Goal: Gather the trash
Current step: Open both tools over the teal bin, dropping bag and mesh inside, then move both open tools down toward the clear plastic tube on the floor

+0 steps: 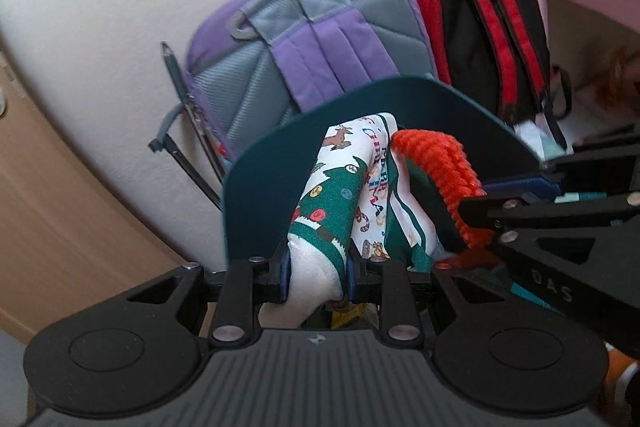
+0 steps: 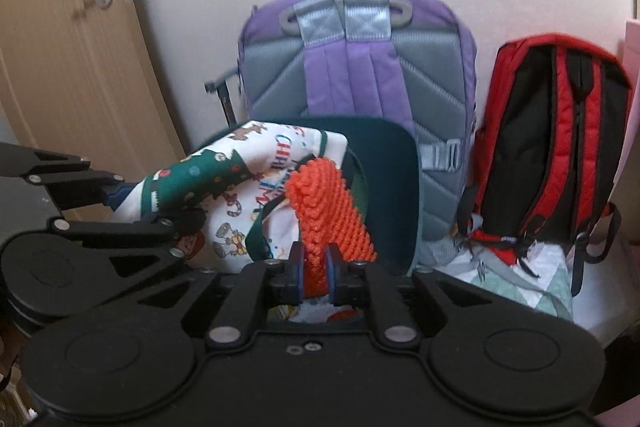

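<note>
Two hand-held grippers loaded: your left hand-held gripper (image 1: 318, 277) pinches a Christmas-print cloth (image 1: 340, 195), your right hand-held gripper (image 2: 316, 273) pinches an orange chenille piece (image 2: 328, 203). Both items hang over the dark teal bin (image 1: 480, 123), likely ready to drop in. Cloth reads "MERRY CHRISTMAS", partly folded. Purple backpack (image 2: 360, 67) stands behind.

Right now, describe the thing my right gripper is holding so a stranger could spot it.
Find the purple backpack against the wall; in front of it stands a dark teal bin. Over the bin, the right gripper pinches an orange chenille cloth, nubby and plain, unlike the Christmas-print cloth beside it.
</note>
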Demonstrator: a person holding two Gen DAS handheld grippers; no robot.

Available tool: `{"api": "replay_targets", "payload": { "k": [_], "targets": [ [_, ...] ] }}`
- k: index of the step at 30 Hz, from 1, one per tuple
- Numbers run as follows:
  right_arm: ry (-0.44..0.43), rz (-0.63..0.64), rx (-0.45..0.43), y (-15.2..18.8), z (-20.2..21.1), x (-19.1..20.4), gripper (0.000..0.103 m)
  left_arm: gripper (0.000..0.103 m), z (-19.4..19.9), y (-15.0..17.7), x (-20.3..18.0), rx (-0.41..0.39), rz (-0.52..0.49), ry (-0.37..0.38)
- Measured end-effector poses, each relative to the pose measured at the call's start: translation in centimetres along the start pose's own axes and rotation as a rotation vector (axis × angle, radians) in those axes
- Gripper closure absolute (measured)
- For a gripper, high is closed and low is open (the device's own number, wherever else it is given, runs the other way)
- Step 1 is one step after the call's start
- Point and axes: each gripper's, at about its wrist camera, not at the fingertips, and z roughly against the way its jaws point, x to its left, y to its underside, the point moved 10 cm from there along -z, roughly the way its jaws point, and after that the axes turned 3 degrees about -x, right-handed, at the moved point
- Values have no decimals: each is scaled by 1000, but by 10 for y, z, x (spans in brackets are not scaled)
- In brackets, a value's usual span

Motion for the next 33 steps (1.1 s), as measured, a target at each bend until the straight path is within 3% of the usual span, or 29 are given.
{"api": "replay_targets", "payload": {
  "k": [8,9,12,13,18,33],
  "targets": [
    [12,23,-1,2,1,0,79,71,-9,7,-12,37,0,38],
    [15,27,-3,2,3,0,79,66,-8,7,-12,35,8,40],
    [33,18,-16,-1,12,-4,79,40,1,4,-8,11,18,17],
    [31,13,-23,-2,17,-5,78,36,5,2,-6,-4,25,16],
    [22,7,-55,-8,46,-5,72,36,32,-2,-3,-36,77,46],
    [-11,56,-130,-3,160,31,66,36,152,14,10,-116,181,82]
  ]
}}
